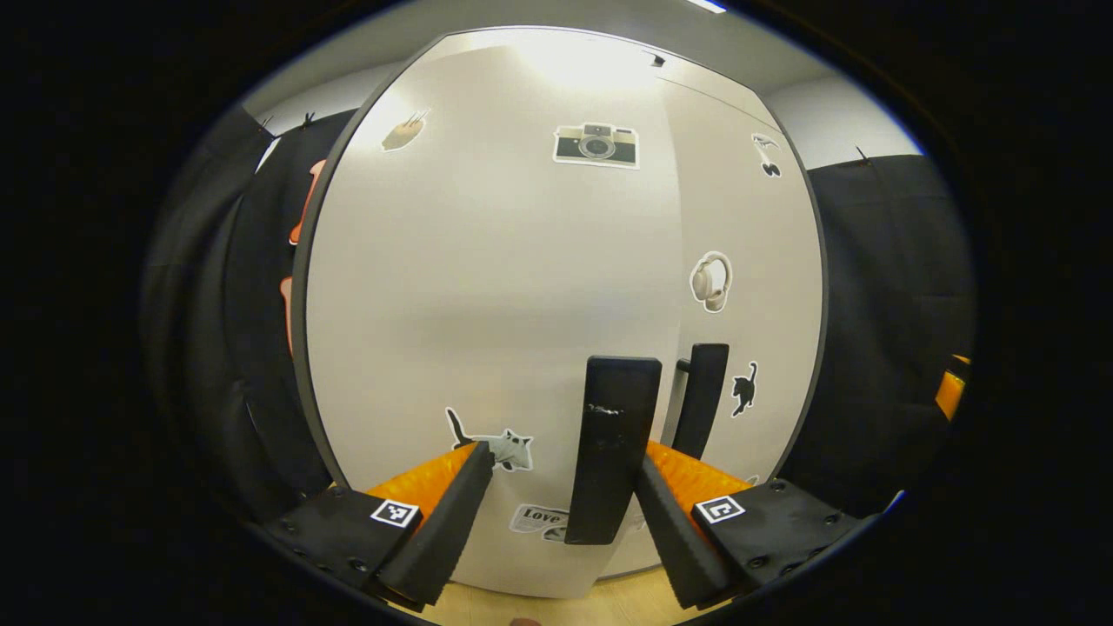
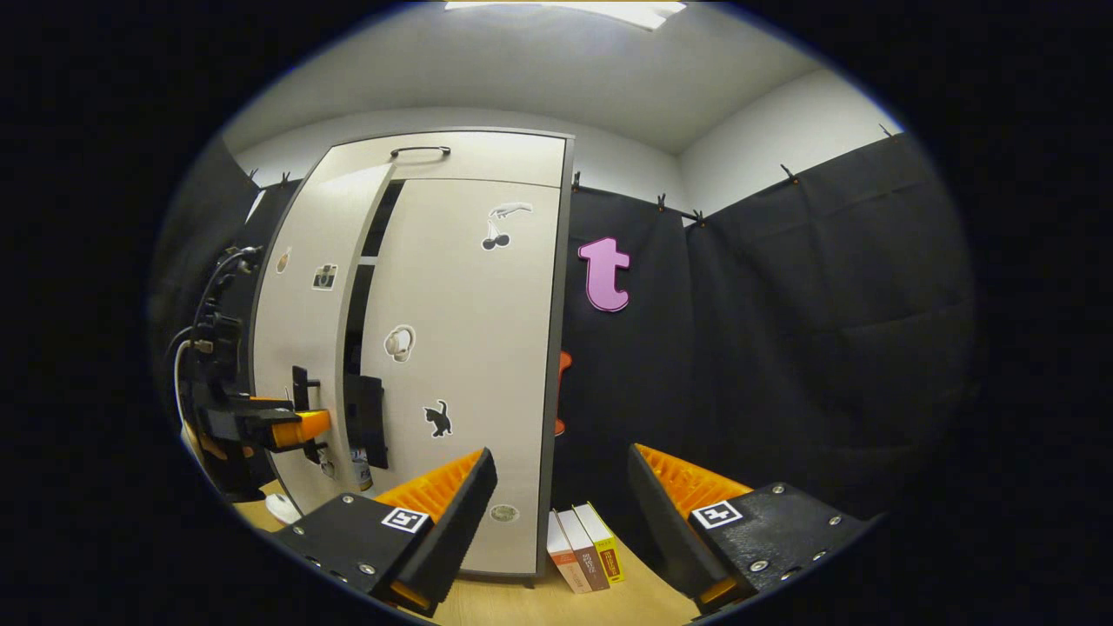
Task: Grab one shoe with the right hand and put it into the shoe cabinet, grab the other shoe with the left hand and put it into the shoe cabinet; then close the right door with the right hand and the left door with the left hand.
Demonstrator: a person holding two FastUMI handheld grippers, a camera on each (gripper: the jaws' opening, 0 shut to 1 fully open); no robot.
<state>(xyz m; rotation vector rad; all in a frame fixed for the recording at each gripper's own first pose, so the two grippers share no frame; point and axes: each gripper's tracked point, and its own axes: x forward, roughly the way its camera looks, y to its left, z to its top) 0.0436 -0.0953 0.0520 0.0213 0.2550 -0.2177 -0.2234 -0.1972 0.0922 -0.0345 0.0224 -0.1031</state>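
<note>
The shoe cabinet's pale left door (image 1: 487,287) stands very near in the left gripper view. Its black upright handle (image 1: 613,448) lies between the fingers of my left gripper (image 1: 563,459), which is open, with the handle close to the right finger. The right door (image 1: 748,261) and its handle (image 1: 703,400) sit just beyond. In the right gripper view the left door (image 2: 304,330) is slightly ajar, with a dark gap (image 2: 369,287) beside the right door (image 2: 469,348), which looks closed. The left gripper (image 2: 317,426) rests at the left door's handle. My right gripper (image 2: 561,461) is open, holds nothing and is away from the cabinet.
Three books (image 2: 583,543) stand on the wooden floor (image 2: 539,604) against the cabinet's right side. A drawer front with a dark handle (image 2: 420,151) tops the cabinet. Black cloth (image 2: 783,348) hangs to the right. Cables and a hand-held grip (image 2: 213,391) are at the far left.
</note>
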